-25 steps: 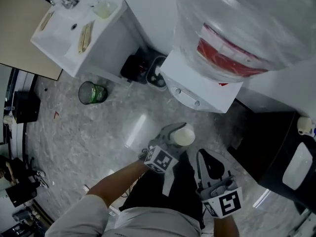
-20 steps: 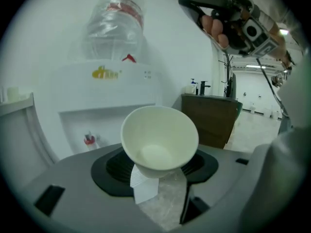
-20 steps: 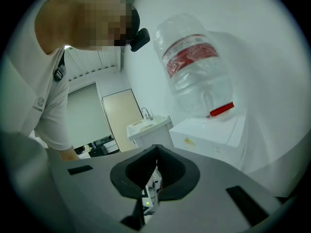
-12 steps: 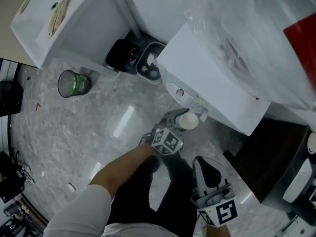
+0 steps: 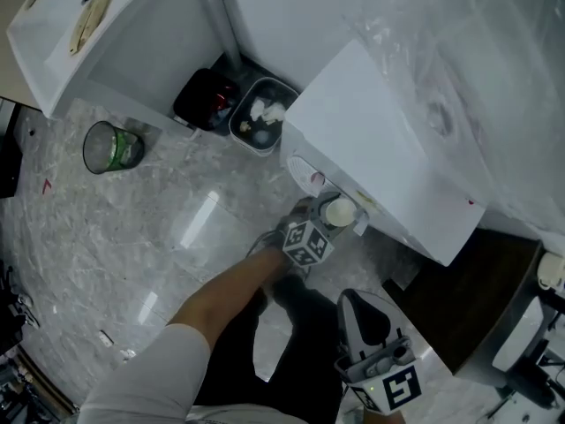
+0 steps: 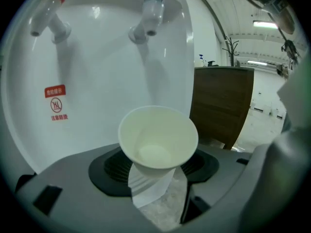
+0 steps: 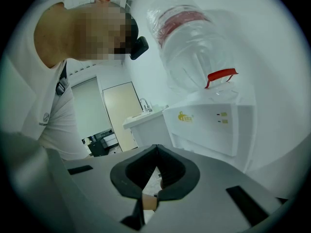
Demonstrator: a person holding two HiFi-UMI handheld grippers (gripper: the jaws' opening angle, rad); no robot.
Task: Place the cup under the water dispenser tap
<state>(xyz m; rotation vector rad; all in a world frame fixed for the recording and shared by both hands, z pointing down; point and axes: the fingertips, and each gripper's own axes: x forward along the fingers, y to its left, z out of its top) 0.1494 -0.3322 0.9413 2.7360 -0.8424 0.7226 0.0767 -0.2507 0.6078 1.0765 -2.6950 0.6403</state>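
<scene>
A white paper cup [image 5: 339, 212] sits upright between the jaws of my left gripper [image 5: 328, 221], which is shut on its lower part. It is right at the front of the white water dispenser [image 5: 388, 148]. In the left gripper view the cup [image 6: 158, 137] is empty and hangs below and just right of the white tap [image 6: 147, 18]; a red-capped tap [image 6: 48, 13] is further left. My left gripper [image 6: 158, 171] pinches the cup's base. My right gripper [image 5: 365, 306] hangs lower near the person's legs, shut on nothing, with the right gripper [image 7: 154, 174] pads meeting.
A big clear water bottle [image 7: 194, 42] tops the dispenser. A dark wooden cabinet [image 6: 221, 106] stands to its right. Left of it are a grey bin [image 5: 259, 116], a black bin [image 5: 201, 100], a green-tinted pail [image 5: 109, 147] and a white sink cabinet [image 5: 115, 51].
My left gripper has carried the cup down and forward to the dispenser's front by the taps. The right gripper has sunk a little.
</scene>
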